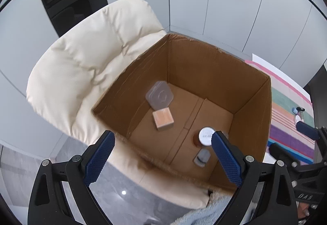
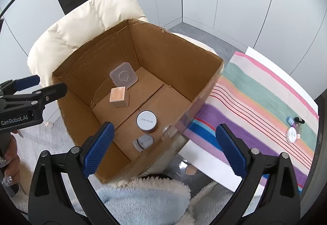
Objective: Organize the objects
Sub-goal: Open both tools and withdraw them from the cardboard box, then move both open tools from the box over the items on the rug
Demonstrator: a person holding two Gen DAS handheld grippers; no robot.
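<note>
1. Nearest the lens, the left tool [image 1: 163, 155] stood with its pads wide apart and empty, low in the frame over the near rim of the cardboard box [image 1: 214, 65]. The right tool [image 2: 163, 147] was likewise spread and held nothing.
2. Inside the box, lower right of the floor, lay a small grey capped item [image 2: 143, 142], with a brown jar with a white lid [image 2: 146, 119] just beyond it.
3. Further in, toward frame centre, sat a wooden block [image 2: 118, 96], and behind it a clear square container [image 2: 123, 77] leaning in the far corner.
4. The box rested on a cream cushioned chair [image 2: 81, 20].
5. At far right, on the striped cloth [image 2: 255, 90] over the counter, several small items [image 2: 294, 126] remained, well apart from the box.
6. Judgement: the remaining items should be fetched next. The right tool should approach squarely, close on one item only, and release low inside the box, clear of the jar.
</note>
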